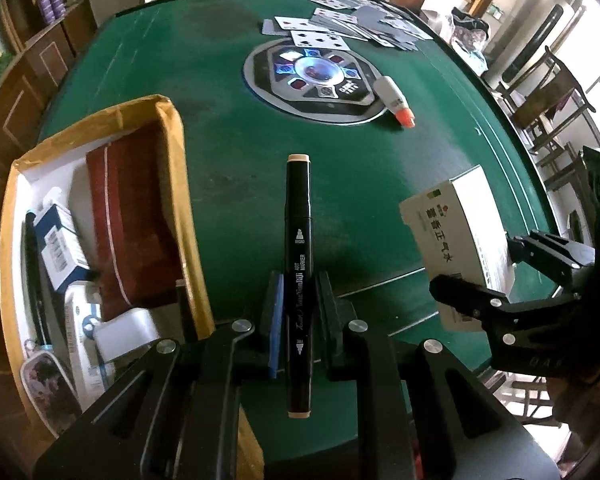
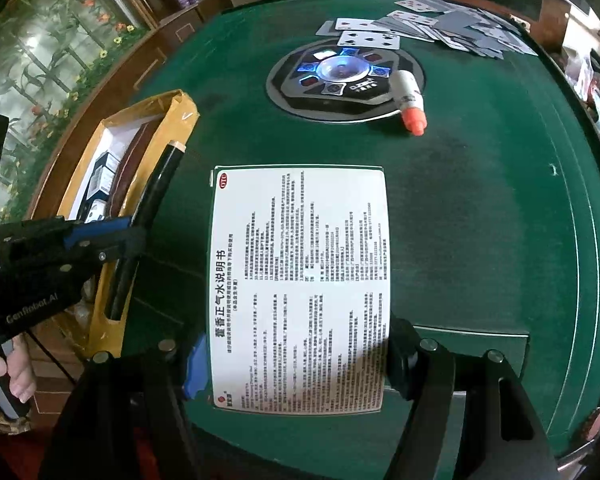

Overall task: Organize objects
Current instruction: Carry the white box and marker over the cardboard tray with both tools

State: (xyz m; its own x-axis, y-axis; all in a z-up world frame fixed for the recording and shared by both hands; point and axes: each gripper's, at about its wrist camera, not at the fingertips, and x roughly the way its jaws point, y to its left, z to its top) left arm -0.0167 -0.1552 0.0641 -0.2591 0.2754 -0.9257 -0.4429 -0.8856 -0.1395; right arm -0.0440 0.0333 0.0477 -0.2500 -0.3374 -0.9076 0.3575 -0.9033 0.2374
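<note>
Pinching a black art marker point(image 1: 299, 280) at mid-barrel, your left gripper point(image 1: 298, 320) has its fingers pressed tight on the pen, whose beige-capped ends stick out toward the far and near sides of the grip. Your right gripper point(image 2: 296, 364) holds a white medicine box point(image 2: 300, 288) by its near end, the fingers spread wide to the box's width and clamped against its two sides, printed face up. Both things are lifted above the green table point(image 1: 228, 128). At the left sits an open yellow-edged cardboard box point(image 1: 180, 184), already holding a dark red case point(image 1: 134, 220), a small blue-and-white carton point(image 1: 62, 248) and other small packs. The marker hangs just right of that box's right wall. Farther out, at the table's middle, lies a round control panel point(image 1: 316, 80) with a white tube with an orange cap point(image 1: 394, 100) resting at its right edge, and playing cards point(image 1: 348, 28) are scattered at the far side.
</note>
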